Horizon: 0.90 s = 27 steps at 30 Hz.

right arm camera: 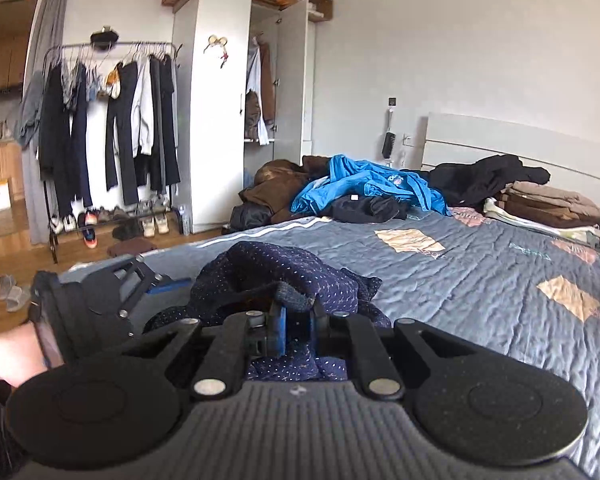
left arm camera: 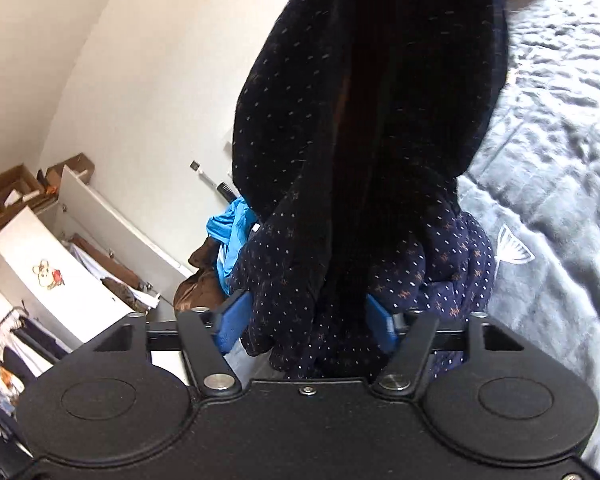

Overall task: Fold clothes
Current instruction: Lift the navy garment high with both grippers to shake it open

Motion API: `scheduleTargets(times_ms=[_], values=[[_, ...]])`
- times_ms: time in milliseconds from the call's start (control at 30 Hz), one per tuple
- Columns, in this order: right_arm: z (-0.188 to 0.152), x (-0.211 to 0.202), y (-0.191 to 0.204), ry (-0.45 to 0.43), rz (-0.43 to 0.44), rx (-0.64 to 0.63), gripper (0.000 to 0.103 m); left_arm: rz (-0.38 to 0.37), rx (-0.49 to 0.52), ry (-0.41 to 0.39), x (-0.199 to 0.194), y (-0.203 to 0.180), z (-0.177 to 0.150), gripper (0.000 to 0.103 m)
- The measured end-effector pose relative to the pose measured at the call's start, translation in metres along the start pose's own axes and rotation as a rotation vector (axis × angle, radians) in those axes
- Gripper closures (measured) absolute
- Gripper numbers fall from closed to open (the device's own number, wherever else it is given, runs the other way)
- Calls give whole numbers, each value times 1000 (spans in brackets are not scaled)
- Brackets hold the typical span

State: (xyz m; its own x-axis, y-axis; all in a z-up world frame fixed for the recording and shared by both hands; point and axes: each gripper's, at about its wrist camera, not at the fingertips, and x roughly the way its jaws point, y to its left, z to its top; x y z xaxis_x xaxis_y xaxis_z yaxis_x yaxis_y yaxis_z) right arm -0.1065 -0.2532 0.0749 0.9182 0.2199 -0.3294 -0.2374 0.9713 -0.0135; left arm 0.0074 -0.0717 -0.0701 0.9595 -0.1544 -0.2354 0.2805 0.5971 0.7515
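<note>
**Operator:** I have the navy dotted garment [right arm camera: 300, 280] bunched near the bed's [right arm camera: 480, 280] near edge, towards its left corner. My right hand-held gripper [right arm camera: 296, 332] has its blue pads drawn together, clamped on a fold of that cloth. My left hand-held gripper [left arm camera: 308, 316] has a thick wad of the same cloth between its blue fingers [left arm camera: 232, 320]; the pads look pressed into it, standing part-way apart.

**Observer:** What worries you?

**Operator:** I judge the left grip the weak one. It holds a bundle, not a single edge, so layers could slide out when I spread the piece, and I would fold it crooked. From the left wrist the cloth fills the view, so I cannot tell which hem or corner I hold.

**Observer:** And the right side?

**Operator:** It pinches little cloth. A sharp pull apart could tear it free and the garment would slump over the bed's edge towards the floor.

**Observer:** Anything nearby?

**Operator:** The blue jacket [right arm camera: 364, 188] and the folded pile [right arm camera: 548, 208] lie well apart, towards the headboard, so snagging them seems unlikely.
</note>
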Motion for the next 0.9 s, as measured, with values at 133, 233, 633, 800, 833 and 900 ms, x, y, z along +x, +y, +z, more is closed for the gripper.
scheduleTargets(times_ms=[133,233,633,800,833,900], values=[[-5,-3,0,-10,13,6,93,-16,-58,13,5,-2,3,87],[-9,-3,2,-13,17,3,93,-41,-86,4,1,0,5,96],[-4,-21,-15,-50,-10,57,93,-52,-159,-138,-48,62,32,98],[11,-36,-17,-76,-10,60,94,-82,-99,-225,-74,91,61,98],[15,-40,-18,-82,-7,67,94,-85,-99,-246,-80,100,69,98],[22,-48,-22,-92,-2,81,94,-100,-102,-284,-94,117,86,98]])
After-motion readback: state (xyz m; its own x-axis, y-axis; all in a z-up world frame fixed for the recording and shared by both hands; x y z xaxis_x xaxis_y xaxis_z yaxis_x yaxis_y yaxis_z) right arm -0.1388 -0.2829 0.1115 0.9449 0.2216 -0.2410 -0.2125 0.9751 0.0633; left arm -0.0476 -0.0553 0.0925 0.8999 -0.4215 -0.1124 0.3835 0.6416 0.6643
